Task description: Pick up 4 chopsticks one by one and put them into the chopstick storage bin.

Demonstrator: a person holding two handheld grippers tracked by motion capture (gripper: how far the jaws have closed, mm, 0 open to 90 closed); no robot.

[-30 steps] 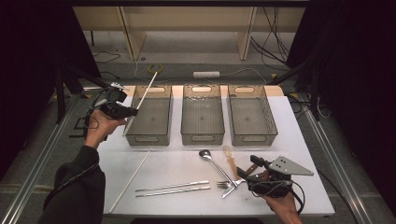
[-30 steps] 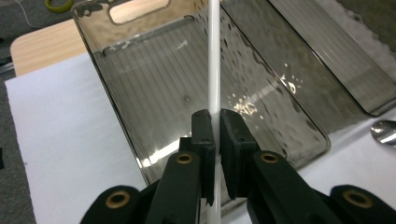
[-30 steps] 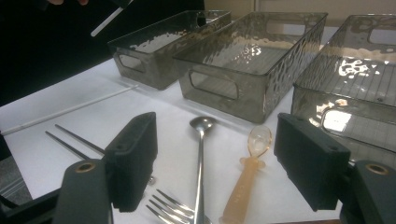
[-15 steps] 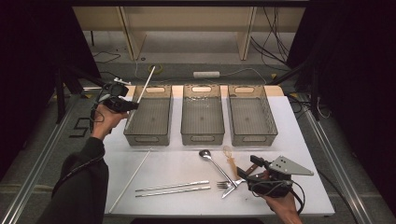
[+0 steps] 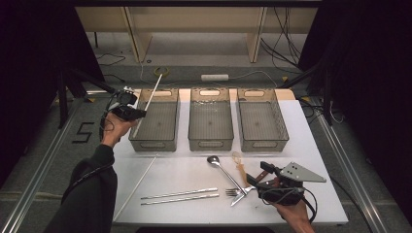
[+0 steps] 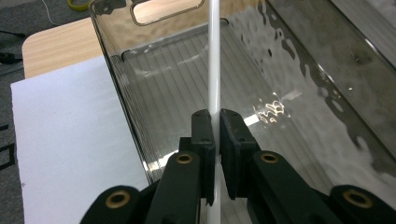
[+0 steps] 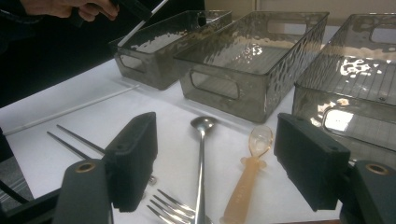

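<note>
Far left, the left gripper is clamped tight on a white stick. In the left gripper view the pads pinch it from both sides. The stick is tilted, running from the gripper up over the left bin, its top end poking out past the bin's far rim. A second white stick lies flat on the table in front of that bin. Next come two metal chopsticks side by side, then a fork, a metal spoon and an amber plastic spoon, all in front of the middle bin and right bin. At the right, the right gripper sits low with jaws wide apart, gripping nothing, the fork and spoon handles just ahead of it.
</note>
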